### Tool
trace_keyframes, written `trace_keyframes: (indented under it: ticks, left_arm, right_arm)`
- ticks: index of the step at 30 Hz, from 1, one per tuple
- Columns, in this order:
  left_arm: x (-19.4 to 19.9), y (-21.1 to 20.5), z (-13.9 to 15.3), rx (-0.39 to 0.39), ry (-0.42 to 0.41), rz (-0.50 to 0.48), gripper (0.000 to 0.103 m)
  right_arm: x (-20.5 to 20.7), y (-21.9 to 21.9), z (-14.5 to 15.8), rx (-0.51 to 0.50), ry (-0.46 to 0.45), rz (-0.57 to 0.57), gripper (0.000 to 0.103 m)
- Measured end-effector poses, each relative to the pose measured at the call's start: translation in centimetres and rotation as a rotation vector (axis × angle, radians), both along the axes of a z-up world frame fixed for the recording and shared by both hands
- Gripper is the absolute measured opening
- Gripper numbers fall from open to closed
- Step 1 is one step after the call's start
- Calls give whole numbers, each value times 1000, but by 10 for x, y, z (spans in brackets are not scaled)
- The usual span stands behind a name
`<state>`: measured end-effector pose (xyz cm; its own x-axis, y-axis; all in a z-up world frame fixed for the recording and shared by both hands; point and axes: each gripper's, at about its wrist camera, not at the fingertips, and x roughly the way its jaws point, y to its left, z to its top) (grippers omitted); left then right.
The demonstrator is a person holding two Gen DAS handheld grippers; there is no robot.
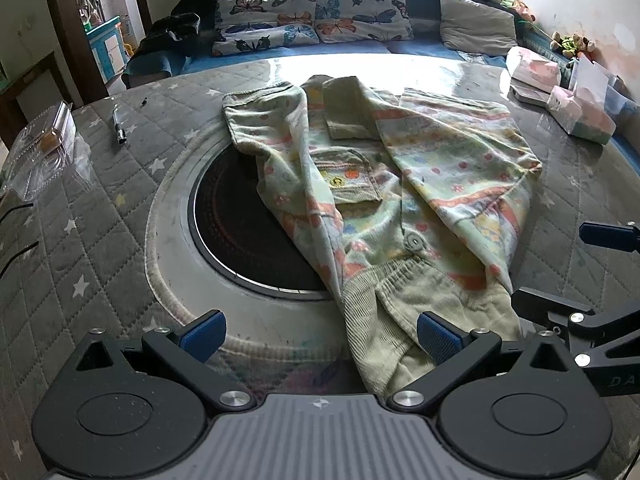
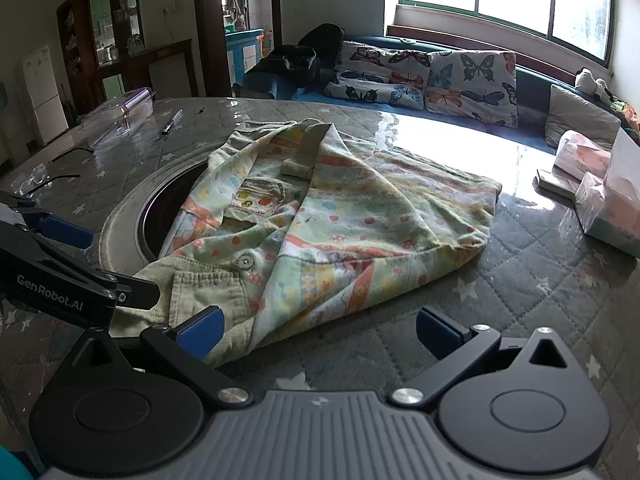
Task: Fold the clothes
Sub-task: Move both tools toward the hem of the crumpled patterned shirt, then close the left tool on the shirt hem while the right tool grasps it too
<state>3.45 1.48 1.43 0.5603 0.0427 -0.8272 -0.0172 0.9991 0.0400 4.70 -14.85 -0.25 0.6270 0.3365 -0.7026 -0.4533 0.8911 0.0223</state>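
Observation:
A small pastel patterned jacket [image 1: 400, 184] with green ribbed hem, pocket and one button lies partly folded on the quilted table [image 1: 100, 220], sleeves laid inward. It also shows in the right wrist view [image 2: 340, 224]. My left gripper [image 1: 320, 336] is open at the jacket's near hem, its right finger over the ribbed cloth. My right gripper [image 2: 320, 332] is open at the near edge of the jacket, its left finger on the hem. Each gripper shows at the edge of the other's view.
A round black hotplate [image 1: 248, 232] is set in the table under the jacket's left side. A clear plastic box [image 1: 44, 148] and a pen [image 1: 118, 124] lie at the left. Tissue packs [image 1: 580, 108] sit at the right. A cushioned bench [image 1: 320, 12] runs behind.

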Motion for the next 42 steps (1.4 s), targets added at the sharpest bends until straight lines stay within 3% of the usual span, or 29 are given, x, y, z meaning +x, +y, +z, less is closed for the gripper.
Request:
trace_keyframes:
  ticks: [27,42]
  left_arm:
    - [62,21,1,32,-46,45,103]
    - [104,36,2,59,-85,82,103]
  right_arm:
    - [72,25,10,-38,-81,8,103]
    - [141,48,0,-27,-79,-1,98]
